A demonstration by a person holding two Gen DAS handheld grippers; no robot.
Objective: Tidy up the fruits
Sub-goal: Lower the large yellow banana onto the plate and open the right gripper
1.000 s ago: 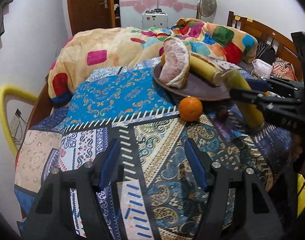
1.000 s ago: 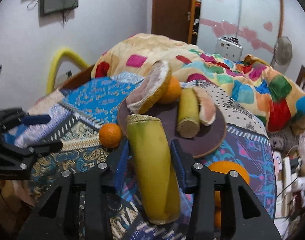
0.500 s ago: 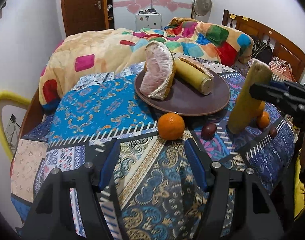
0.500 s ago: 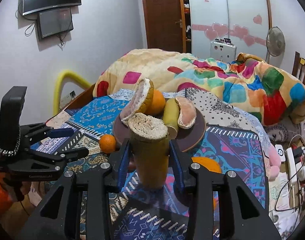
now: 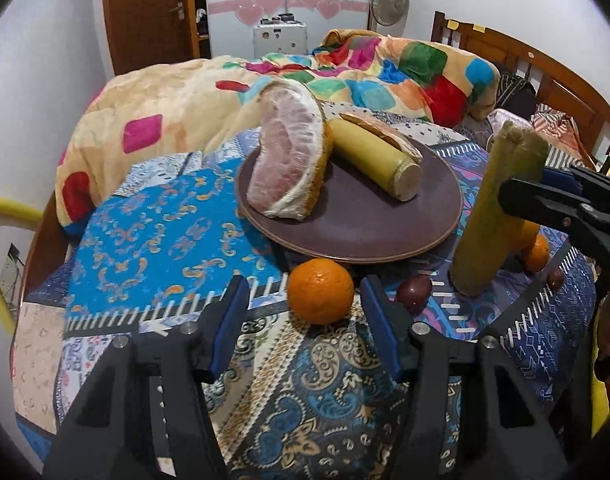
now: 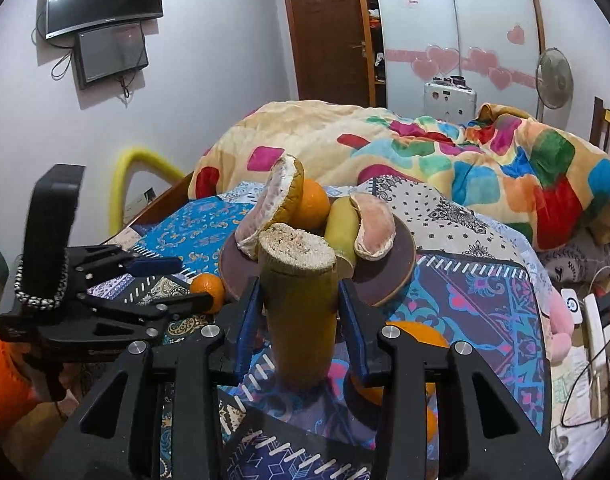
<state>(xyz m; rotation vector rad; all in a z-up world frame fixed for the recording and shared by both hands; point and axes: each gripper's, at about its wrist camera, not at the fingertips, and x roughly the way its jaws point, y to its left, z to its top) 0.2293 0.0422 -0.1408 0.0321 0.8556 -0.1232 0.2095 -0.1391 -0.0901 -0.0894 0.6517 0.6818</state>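
Right gripper (image 6: 299,320) clamped on an upright yellow-green sugarcane section (image 6: 299,308), blue pads pressed to both sides, cut end up, base on or just above the patterned quilt (image 5: 157,240); cannot tell which. Left gripper (image 5: 305,316) spread wide, holding nothing, its pads flanking a small orange (image 5: 320,291) without touching it. Just right of that orange, a dark purple fruit (image 5: 414,293); further right, behind the held section, more oranges (image 5: 536,252). Beyond the small orange, a brown plate (image 5: 365,224) carrying a peeled pomelo wedge (image 5: 291,164), a second sugarcane piece (image 5: 373,160) lying on its side, another pomelo segment (image 6: 375,226) and an orange (image 6: 311,204). Farthest back, a colourful blanket (image 5: 209,96), wooden door (image 6: 329,32) and fan (image 6: 553,80).
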